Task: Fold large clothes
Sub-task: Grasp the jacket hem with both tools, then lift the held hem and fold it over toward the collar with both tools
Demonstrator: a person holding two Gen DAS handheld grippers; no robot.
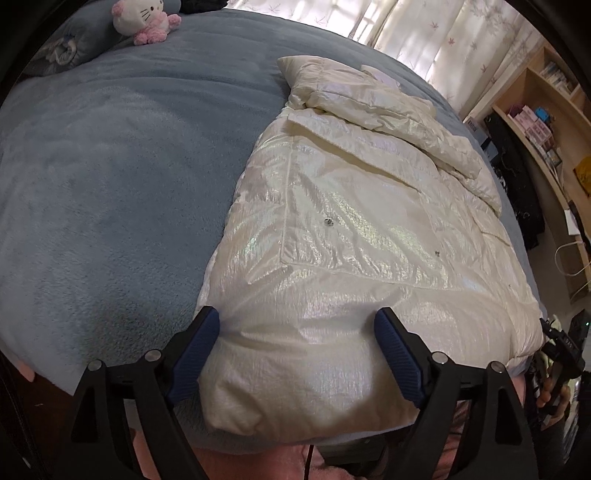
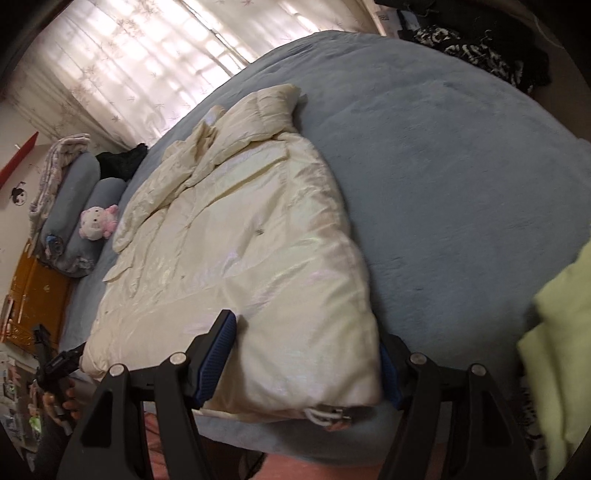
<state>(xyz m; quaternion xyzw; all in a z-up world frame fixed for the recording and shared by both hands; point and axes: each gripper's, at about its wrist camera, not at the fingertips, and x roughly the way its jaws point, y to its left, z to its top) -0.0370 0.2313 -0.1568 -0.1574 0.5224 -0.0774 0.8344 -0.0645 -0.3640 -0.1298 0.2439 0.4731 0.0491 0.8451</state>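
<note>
In the left wrist view our left gripper (image 1: 297, 354) straddles the near hem corner of the white puffer coat (image 1: 351, 221) on the blue bed (image 1: 110, 184), jaws spread, not pinching. In the right wrist view our right gripper (image 2: 306, 360) likewise brackets the other hem corner, open; we should bite deep into the padding at both corners before lifting evenly.

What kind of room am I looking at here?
Most likely a bedroom: a wide bed under a fuzzy blue blanket, a pink-and-white plush cat toy by rolled blue bolsters, and a sheer-curtained window.
</note>
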